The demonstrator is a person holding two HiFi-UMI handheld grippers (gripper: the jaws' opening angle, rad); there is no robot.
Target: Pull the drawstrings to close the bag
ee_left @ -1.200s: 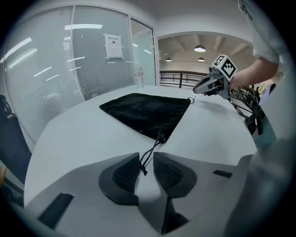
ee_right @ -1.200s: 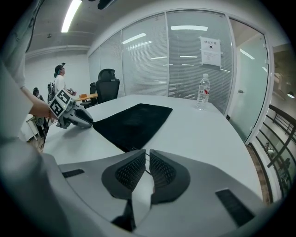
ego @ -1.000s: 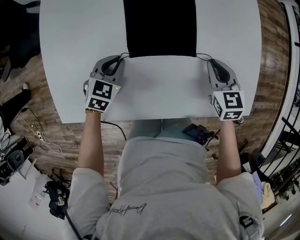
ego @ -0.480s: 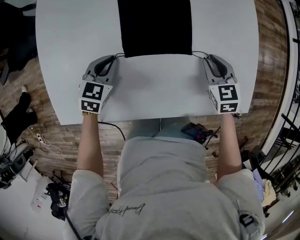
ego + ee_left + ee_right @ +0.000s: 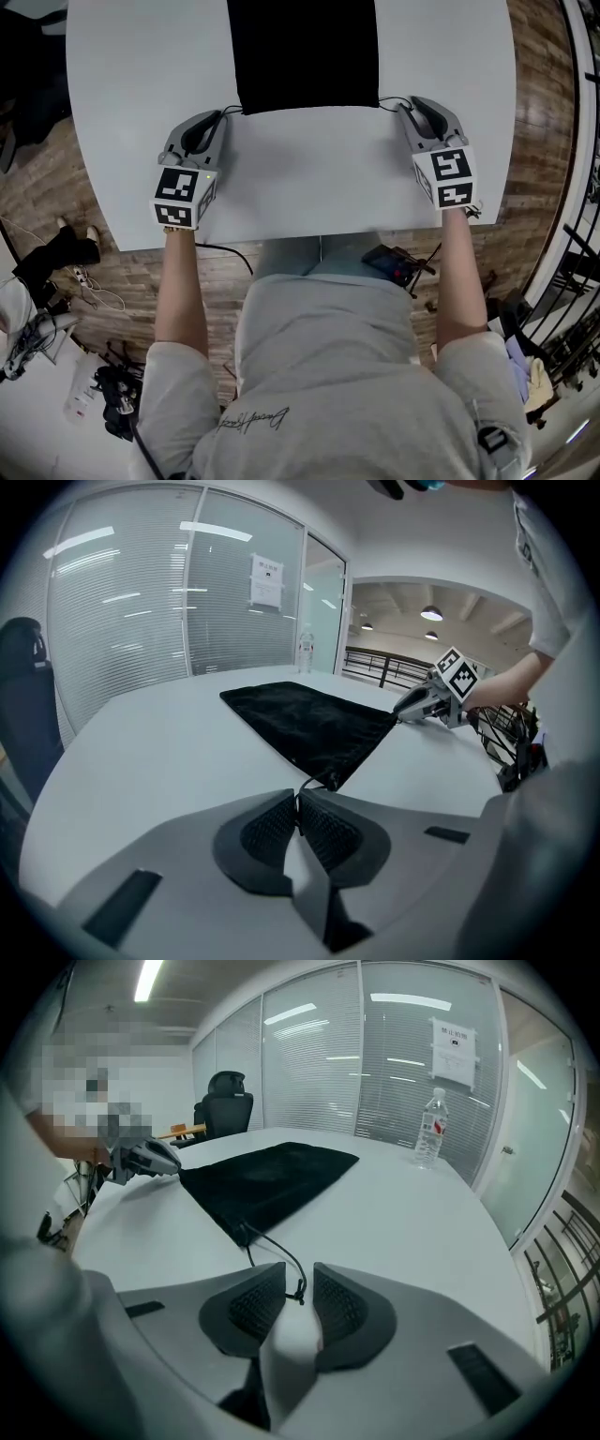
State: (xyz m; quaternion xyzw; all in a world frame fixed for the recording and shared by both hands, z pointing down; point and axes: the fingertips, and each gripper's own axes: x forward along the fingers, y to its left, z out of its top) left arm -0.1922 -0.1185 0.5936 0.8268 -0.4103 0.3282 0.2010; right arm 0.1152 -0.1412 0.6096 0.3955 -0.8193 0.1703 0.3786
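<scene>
The black drawstring bag (image 5: 302, 52) lies flat on the white counter (image 5: 309, 178), and in the head view its far end is cut off by the top edge of the picture, so only the near, mouth end shows. The two cords are too thin to follow there; they appear only as faint dark loops at the bag's two near corners. The left gripper (image 5: 221, 114) sits at the near-left corner of the bag with its jaws all but together, and the left gripper view shows the left drawstring (image 5: 307, 787) running from the bag corner straight into the narrow seam between the ribbed pads (image 5: 267, 832), pinched there; how much cord lies inside the seam is hidden. The right gripper (image 5: 406, 105) sits at the near-right corner. Its jaws have just been opening and stand clearly apart, and the right drawstring (image 5: 299, 1295) curves from the bag corner into the gap, its knotted end lying loose between the pads (image 5: 339, 1309) with neither pad pressing on it. Farther back on the counter, well apart from the bag, stands a water bottle (image 5: 430, 1129).
</scene>
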